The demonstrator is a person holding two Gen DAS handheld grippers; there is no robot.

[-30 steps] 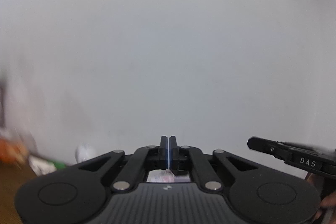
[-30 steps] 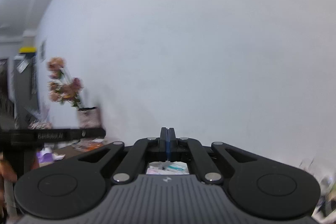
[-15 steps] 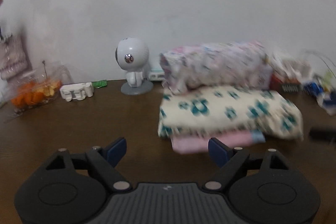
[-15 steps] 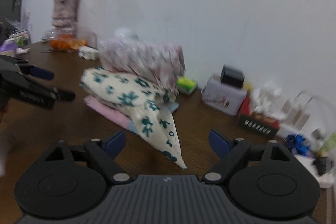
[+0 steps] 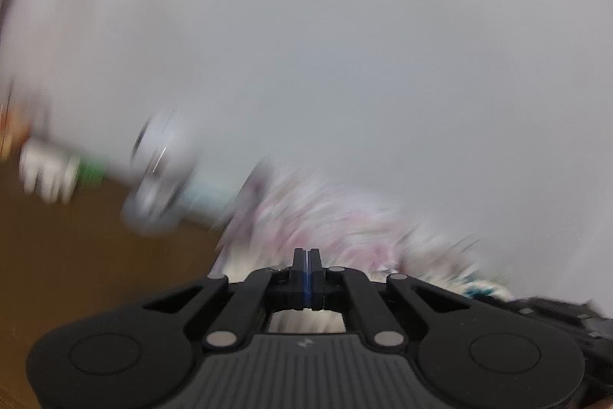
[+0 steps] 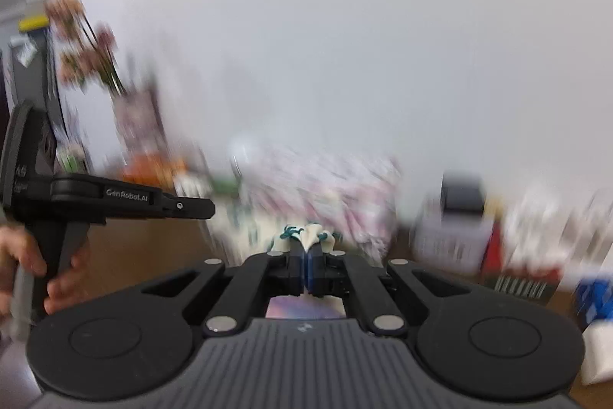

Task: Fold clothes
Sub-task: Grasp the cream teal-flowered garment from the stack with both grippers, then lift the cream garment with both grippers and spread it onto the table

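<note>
Our right gripper (image 6: 306,252) has just snapped closed on a pinch of the cream cloth with teal flowers (image 6: 304,234), bunched above its pads. Our left gripper (image 5: 306,257) has also just closed; its jaws meet with nothing visible between them. That cloth lies in the stack of folded clothes (image 5: 337,225) on the brown wooden table (image 5: 95,236), directly beyond both grippers. We judge the risk is a one-sided lift: with only the right gripper gripping, the cloth could drag and topple the stack. Only the right wrist view shows the pinch and the hand (image 6: 27,267) holding the left gripper; the left view shows neither.
</note>
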